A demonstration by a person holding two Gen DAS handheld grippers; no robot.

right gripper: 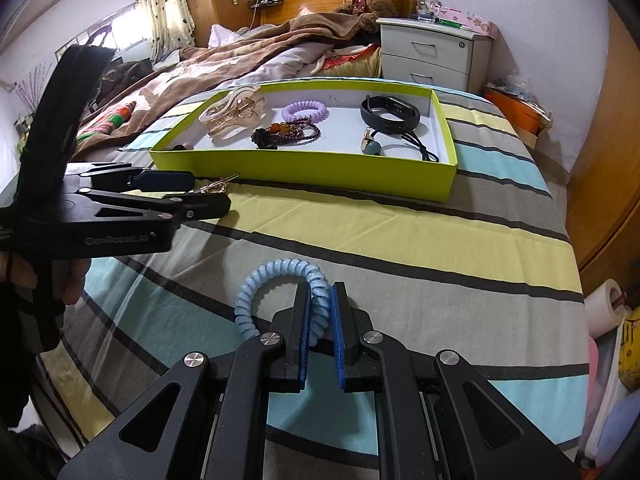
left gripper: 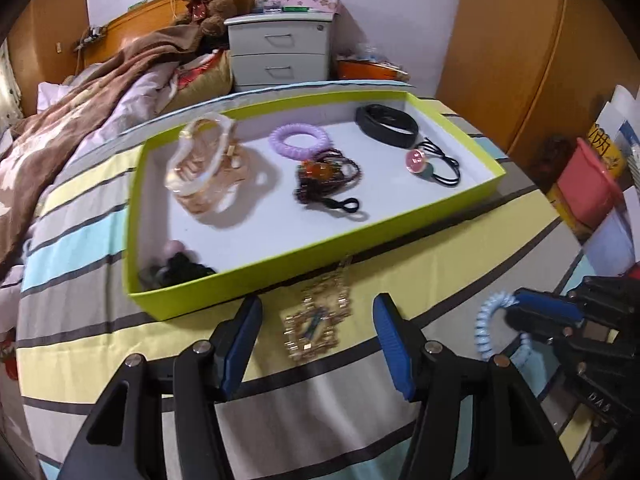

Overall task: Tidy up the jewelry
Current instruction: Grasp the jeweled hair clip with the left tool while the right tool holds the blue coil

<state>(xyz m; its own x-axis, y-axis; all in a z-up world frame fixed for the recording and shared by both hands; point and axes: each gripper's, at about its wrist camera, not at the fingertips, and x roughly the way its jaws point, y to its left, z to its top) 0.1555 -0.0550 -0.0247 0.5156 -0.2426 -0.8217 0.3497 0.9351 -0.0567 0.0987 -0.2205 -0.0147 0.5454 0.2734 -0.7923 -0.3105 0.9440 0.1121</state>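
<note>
In the left wrist view the left gripper [left gripper: 318, 344] stands wide, its blue pads either side of the gold necklace [left gripper: 318, 318] at lower centre, which lies on the striped bedsheet [left gripper: 100, 340] with its chain running up to the near wall of the green tray [left gripper: 248, 276]. The risk here, as I judge it, is that closing on a flat, loose chain catches only a few links or pinches sheet fabric, so the necklace dangles, snags the tray wall or slips out. At the right edge the right gripper [left gripper: 516, 312] shows with the blue coil hair tie [left gripper: 490, 326]. In the right wrist view, bottom centre, the right gripper [right gripper: 320, 320] is narrowed onto that blue coil hair tie [right gripper: 276, 292], clamped by one side with most of the loop hanging free to the left; springy coils could squirm out. The left gripper [right gripper: 208, 192] at mid left lies between it and the green tray [right gripper: 304, 168] near its left end, so the two could collide.
</note>
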